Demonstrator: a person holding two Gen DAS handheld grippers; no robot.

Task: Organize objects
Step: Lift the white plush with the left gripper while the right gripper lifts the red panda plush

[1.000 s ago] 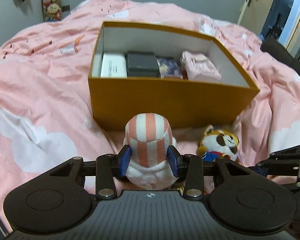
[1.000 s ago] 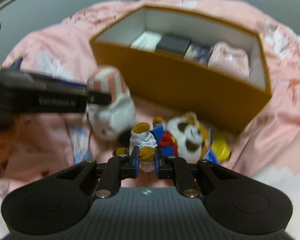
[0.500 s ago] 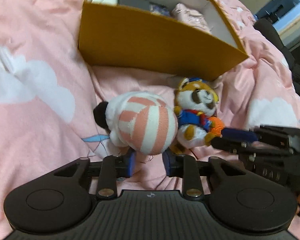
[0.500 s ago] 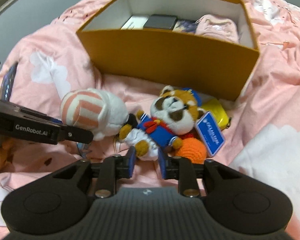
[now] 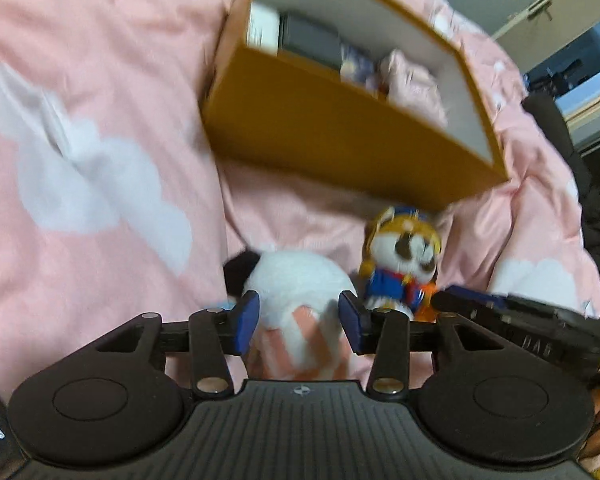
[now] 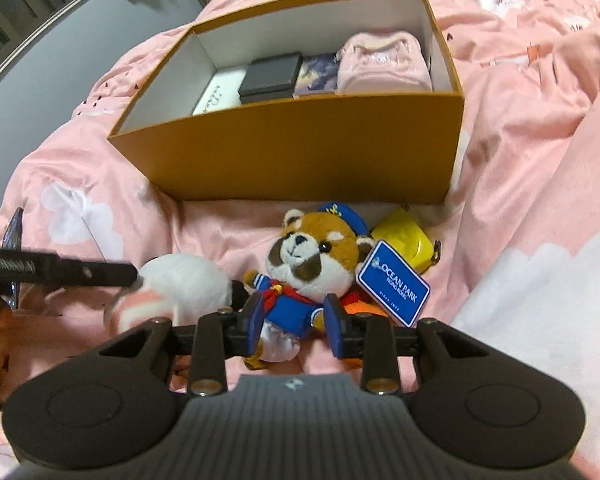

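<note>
Both grippers tilt steeply downward side by side, the left gripper (image 5: 299, 316) with jaws opening, the right gripper (image 6: 296, 325) at its three o'clock, jaws parted.

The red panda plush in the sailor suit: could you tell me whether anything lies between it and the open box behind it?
Nothing visible blocks it. Only bare pink duvet separates the red panda plush from the orange box's near wall. The near half of the box's floor looks free, though the wall hides part of it.

soft pink cotton-like bedspread (image 6: 520, 152) with white cloud prints, matt and creased. mustard-yellow cardboard box (image 6: 300, 152), matt outside, smooth white paper inside. fluffy white plush with pink stripes (image 5: 300, 292). furry red-panda plush (image 6: 304, 264) bearing a glossy blue card tag (image 6: 394, 294).
</note>
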